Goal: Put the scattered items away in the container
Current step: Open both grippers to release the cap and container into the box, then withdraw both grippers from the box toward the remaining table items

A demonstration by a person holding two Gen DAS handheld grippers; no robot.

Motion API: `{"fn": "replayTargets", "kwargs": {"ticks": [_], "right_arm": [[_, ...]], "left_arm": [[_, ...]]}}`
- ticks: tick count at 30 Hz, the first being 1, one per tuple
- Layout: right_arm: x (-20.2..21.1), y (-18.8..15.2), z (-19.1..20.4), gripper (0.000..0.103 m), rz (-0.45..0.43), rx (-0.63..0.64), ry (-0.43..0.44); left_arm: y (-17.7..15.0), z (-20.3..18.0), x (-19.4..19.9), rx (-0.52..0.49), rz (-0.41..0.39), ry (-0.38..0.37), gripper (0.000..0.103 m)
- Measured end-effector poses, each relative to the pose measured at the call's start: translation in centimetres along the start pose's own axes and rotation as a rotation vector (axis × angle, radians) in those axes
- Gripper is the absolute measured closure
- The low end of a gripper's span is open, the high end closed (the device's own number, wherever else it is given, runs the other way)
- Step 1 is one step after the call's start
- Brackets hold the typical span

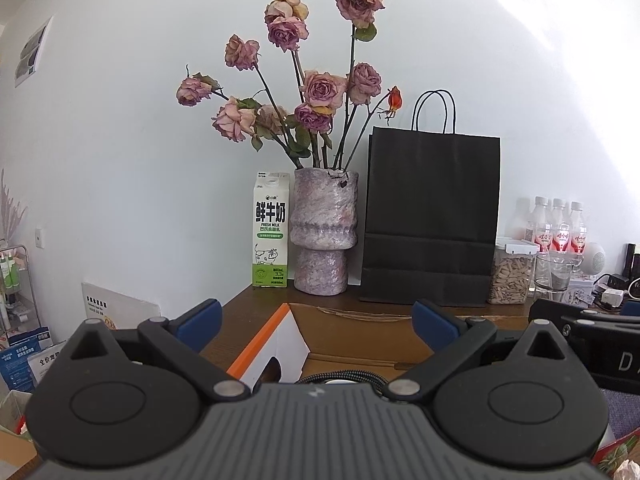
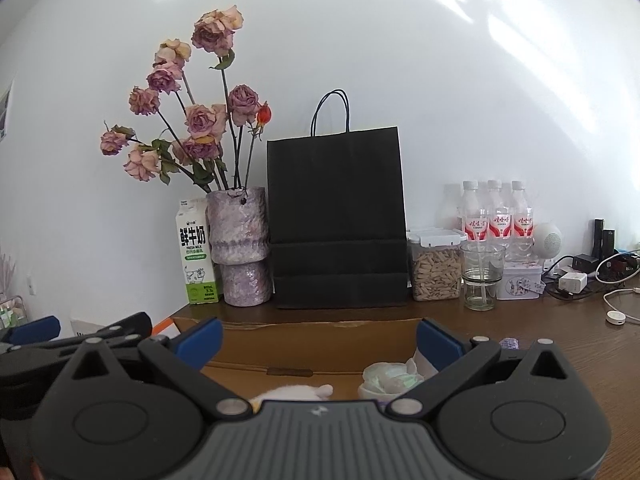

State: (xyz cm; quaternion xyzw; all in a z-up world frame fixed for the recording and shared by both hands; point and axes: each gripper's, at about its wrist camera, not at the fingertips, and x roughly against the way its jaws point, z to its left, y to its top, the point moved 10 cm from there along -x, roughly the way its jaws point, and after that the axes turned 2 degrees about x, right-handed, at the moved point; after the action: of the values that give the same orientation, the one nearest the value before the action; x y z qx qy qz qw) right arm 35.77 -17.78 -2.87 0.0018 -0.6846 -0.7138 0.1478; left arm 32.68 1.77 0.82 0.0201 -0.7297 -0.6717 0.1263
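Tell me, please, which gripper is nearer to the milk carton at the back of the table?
Left. The left gripper sits over the cardboard box's left end, with the milk carton almost straight ahead. The right gripper is further right, facing the black paper bag.

Your left tongs (image 1: pixel 316 326) and right tongs (image 2: pixel 318 338) look alike: blue pads at ten and two o'clock, black linkage arms with silver pivot pins, ribbed grey housing marked by a small white logo.
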Motion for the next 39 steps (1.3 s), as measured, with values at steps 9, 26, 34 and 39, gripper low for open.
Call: {"fn": "replayTargets", "kwargs": {"ticks": [9, 26, 34, 39], "right_arm": [[0.6, -0.1, 0.2, 0.000, -0.006, 0.007, 0.010], [1.9, -0.8, 0.8, 0.000, -0.024, 0.043, 0.017], [3.6, -1.2, 1.1, 0.000, -0.044, 0.078, 0.027], [5.6, -2.4, 0.8, 0.000, -0.040, 0.092, 0.019]], "left_arm": [[-0.1, 0.0, 0.5, -0.004, -0.015, -0.016, 0.000], [-0.5, 0.3, 1.8, -0.034, -0.058, -0.006, 0.000], [-1.2, 1.3, 3.6, -0.016, -0.058, 0.003, 0.000], [-1.9, 2.2, 5.1, -0.019, -0.033, 0.020, 0.000]]}}
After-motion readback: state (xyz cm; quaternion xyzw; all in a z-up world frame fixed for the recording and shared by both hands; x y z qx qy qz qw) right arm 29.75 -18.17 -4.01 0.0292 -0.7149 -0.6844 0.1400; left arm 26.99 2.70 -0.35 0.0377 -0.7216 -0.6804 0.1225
